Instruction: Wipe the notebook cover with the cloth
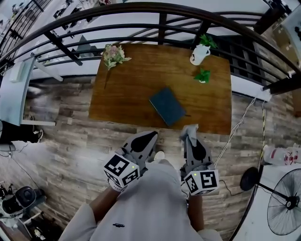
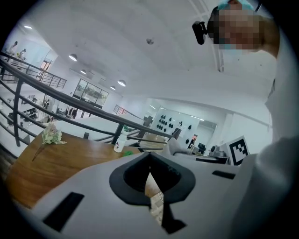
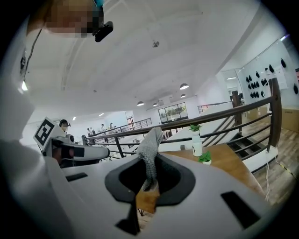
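R gripper (image 3: 148, 164) jaws are pinched on a grey knit cloth (image 3: 150, 142), which sticks up past the tips. L gripper (image 2: 150, 158) jaws are drawn together, tips meeting, w/ only a thin sliver of floor showing behind them. In the head view both grippers sit low centre, just short of the table's near edge, L (image 1: 149, 136) beside R (image 1: 189, 136), w/ the cloth (image 1: 190, 130) bunched at the R tips and overlapping the table edge. Each has a black-and-white marker cube (image 1: 121, 170) at its back. The table (image 1: 131, 89) is brown wood, upper centre of frame, standing on a grey-brown plank floor (image 1: 70, 136) against a curved dark railing (image 1: 141, 8). The dark blue notebook (image 1: 167, 106) lies shut and askew near the table's middle, apart from both grippers. A dried flower bunch (image 1: 113, 55) is at the table's upper left, a white bottle w/ greenery (image 1: 199, 54) at upper right and a small green plant (image 1: 202, 76) just below it. A fan (image 1: 284, 207) stands at lower right, w/ a cable (image 1: 240, 123) trailing across the floor. Beyond the rail is a big white hall w/ ceiling lights. The bottle's label is too small to read.
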{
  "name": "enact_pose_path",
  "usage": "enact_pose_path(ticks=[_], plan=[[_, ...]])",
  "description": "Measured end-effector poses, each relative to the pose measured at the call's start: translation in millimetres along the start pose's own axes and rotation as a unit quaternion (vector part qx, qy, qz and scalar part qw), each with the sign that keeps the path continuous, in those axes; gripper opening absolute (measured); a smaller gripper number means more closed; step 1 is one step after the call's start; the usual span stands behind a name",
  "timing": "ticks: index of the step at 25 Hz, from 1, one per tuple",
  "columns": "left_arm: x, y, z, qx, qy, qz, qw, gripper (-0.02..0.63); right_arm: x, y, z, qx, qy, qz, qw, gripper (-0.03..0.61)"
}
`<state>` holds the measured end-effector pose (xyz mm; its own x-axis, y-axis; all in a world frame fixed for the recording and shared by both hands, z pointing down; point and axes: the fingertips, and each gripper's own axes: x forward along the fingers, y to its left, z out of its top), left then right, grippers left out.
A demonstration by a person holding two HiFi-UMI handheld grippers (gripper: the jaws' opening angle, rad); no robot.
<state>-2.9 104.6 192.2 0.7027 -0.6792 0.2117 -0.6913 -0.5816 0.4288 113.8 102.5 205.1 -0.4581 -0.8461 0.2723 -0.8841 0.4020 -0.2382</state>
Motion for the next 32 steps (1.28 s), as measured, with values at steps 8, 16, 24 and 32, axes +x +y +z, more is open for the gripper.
enact_pose_path(ticks=[8,16,24,32], plan=[[8,45,12,-0.015,0.015,-0.027,0.9994,0.018,47,5,0,0.005,0.008,-0.029,1.000,0.040],[23,73,5,-0.015,0.045,-0.060,0.9971,0.018,77,12,-5,0.005,0.008,-0.050,0.999,0.040],[48,103,-7,-0.020,0.069,-0.048,0.9963,0.018,109,1,-19,0.021,0.027,-0.048,0.998,0.040],[66,128,-24,-0.036,0.086,-0.025,0.9953,0.018,139,-20,-26,0.017,0.049,-0.040,0.998,0.040]])
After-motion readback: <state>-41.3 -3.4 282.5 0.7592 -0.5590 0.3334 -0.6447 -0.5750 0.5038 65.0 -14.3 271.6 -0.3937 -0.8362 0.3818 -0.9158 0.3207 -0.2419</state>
